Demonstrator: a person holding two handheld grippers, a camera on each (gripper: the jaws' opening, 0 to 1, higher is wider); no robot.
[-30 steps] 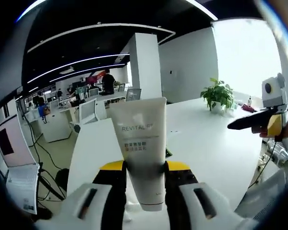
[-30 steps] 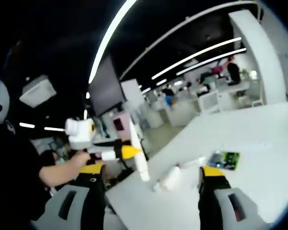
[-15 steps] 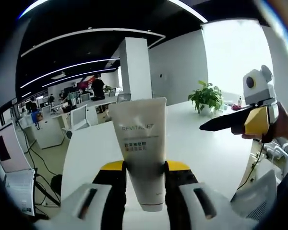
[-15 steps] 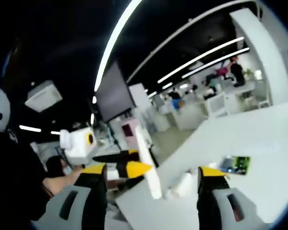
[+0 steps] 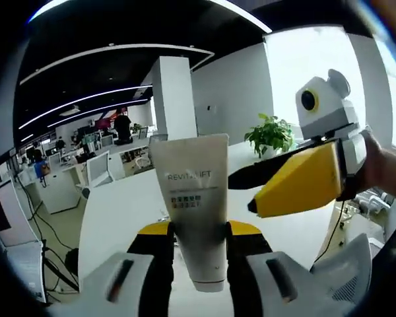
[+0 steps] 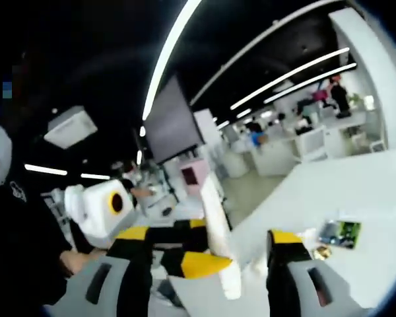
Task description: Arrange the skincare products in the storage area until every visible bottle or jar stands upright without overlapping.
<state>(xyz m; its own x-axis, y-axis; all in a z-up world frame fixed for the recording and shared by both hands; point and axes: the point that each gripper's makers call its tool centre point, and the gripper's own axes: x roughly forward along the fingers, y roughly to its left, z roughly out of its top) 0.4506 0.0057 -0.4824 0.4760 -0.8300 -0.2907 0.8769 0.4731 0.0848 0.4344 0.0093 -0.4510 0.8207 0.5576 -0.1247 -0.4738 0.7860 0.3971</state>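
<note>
A white tube marked REVITALIFT [image 5: 191,198] stands cap-down between the jaws of my left gripper [image 5: 198,231], which is shut on its lower part. My right gripper [image 5: 297,181], yellow and black, comes in from the right, with its tip close beside the tube and a hand [image 5: 386,172] behind it. In the right gripper view the same tube [image 6: 218,224] shows edge-on, held by the left gripper [image 6: 175,247]. My right gripper [image 6: 211,238] is open, its jaws wide apart on either side of the tube without touching it.
A long white table [image 5: 119,205] runs away below the tube, with a potted plant [image 5: 270,135] at its far end. On the same table [image 6: 363,191] lie a green packet [image 6: 340,232] and a small gold item [image 6: 320,252]. Office desks and a white pillar [image 5: 175,99] stand behind.
My right gripper has come much closer to the tube and now sits right beside it. The left gripper still holds the tube the same way. Both views have swung a little.
</note>
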